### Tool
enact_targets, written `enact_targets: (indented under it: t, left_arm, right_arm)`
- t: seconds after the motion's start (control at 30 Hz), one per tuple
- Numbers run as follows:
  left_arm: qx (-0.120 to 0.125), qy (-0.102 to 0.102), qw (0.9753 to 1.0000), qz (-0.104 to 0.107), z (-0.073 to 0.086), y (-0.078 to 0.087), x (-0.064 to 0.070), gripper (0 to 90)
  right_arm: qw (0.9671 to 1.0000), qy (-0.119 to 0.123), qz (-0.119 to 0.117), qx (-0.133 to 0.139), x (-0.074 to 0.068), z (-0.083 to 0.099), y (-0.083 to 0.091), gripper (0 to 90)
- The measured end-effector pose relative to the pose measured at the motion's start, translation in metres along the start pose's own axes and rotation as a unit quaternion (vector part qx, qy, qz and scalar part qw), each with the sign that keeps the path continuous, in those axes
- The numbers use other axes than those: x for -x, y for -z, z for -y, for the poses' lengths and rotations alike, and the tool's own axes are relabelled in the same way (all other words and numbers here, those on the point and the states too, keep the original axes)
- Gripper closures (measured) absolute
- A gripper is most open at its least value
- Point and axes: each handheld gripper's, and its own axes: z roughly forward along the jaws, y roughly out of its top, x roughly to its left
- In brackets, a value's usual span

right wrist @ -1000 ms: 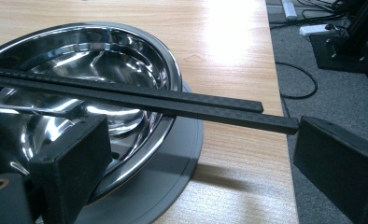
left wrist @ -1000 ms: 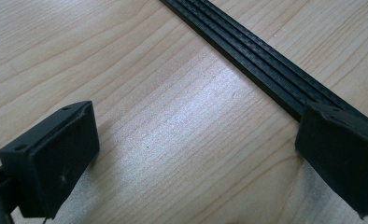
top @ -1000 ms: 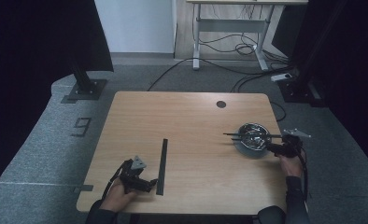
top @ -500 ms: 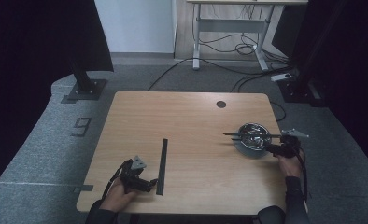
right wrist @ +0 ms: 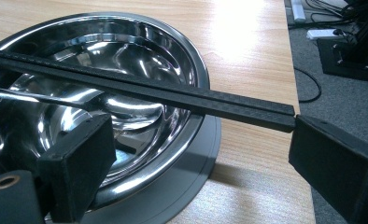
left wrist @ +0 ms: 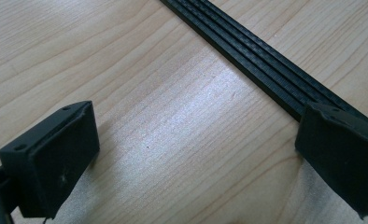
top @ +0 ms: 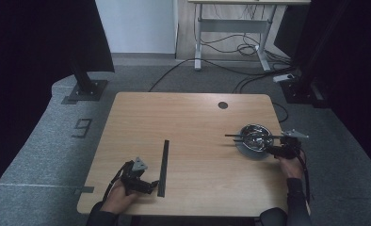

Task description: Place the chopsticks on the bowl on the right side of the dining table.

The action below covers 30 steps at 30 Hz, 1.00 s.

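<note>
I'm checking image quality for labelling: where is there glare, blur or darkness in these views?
Right gripper view: bright reflections on the steel bowl, glare on the table. Left gripper view: a soft sheen on the wood, jaws slightly blurred, black strip sharp. High view: dark, underexposed edges.

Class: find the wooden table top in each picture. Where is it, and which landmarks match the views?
High view: the table top lies in the middle of the picture.
Left gripper view: its wood runs under the black strip at upper right.
Right gripper view: it shows along the top and right, under the steel bowl.
Shared landmarks: the strip, near left in the high view; the bowl, at its right.
</note>
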Motion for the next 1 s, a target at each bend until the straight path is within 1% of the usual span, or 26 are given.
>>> enact_targets:
  t: [0.3,0.4,0.5,0.53,0.63,0.7,0.73,0.77,0.83,0.9,1.0]
  left_arm:
    - [0.000,0.000,1.0000,0.000,0.000,0.000,0.000,0.0]
    - [0.000,0.000,1.0000,0.000,0.000,0.000,0.000,0.0]
    - [0.000,0.000,1.0000,0.001,0.000,0.000,0.000,0.0]
    - [0.000,0.000,1.0000,0.001,0.000,0.000,0.000,0.0]
    - [0.000,0.000,1.0000,0.000,0.000,0.000,0.000,0.0]
    - [0.000,0.000,1.0000,0.000,0.000,0.000,0.000,0.0]
    - [0.000,0.000,1.0000,0.000,0.000,0.000,0.000,0.0]
    - [0.000,0.000,1.0000,0.000,0.000,0.000,0.000,0.0]
    - [0.000,0.000,1.0000,0.000,0.000,0.000,0.000,0.0]
    - [0.000,0.000,1.0000,0.000,0.000,0.000,0.000,0.0]
    - [0.000,0.000,1.0000,0.000,0.000,0.000,0.000,0.0]
  right_arm:
    - [1.0000,-0.001,0.001,0.000,0.000,0.000,0.000,6.7]
    - [1.0000,-0.001,0.002,-0.001,0.001,0.000,0.001,5.2]
    - [1.0000,0.000,-0.001,-0.010,0.002,-0.002,0.004,0.3]
    - [1.0000,0.000,-0.001,-0.010,0.002,-0.002,0.004,0.3]
    - [0.9998,0.009,0.003,-0.016,0.002,-0.005,0.011,0.0]
    - [0.9998,0.013,-0.001,-0.015,0.001,-0.006,0.017,0.0]
    - [0.9997,0.018,-0.001,-0.015,0.000,-0.008,0.024,0.0]
    - [0.9997,0.018,-0.001,-0.015,0.000,-0.008,0.024,0.0]
    - [0.9997,0.020,-0.008,-0.013,-0.001,-0.009,0.032,0.0]
    - [0.9996,0.024,-0.009,-0.015,-0.003,-0.008,0.038,0.0]
    - [0.9991,0.037,-0.008,-0.020,-0.006,-0.003,0.050,0.0]
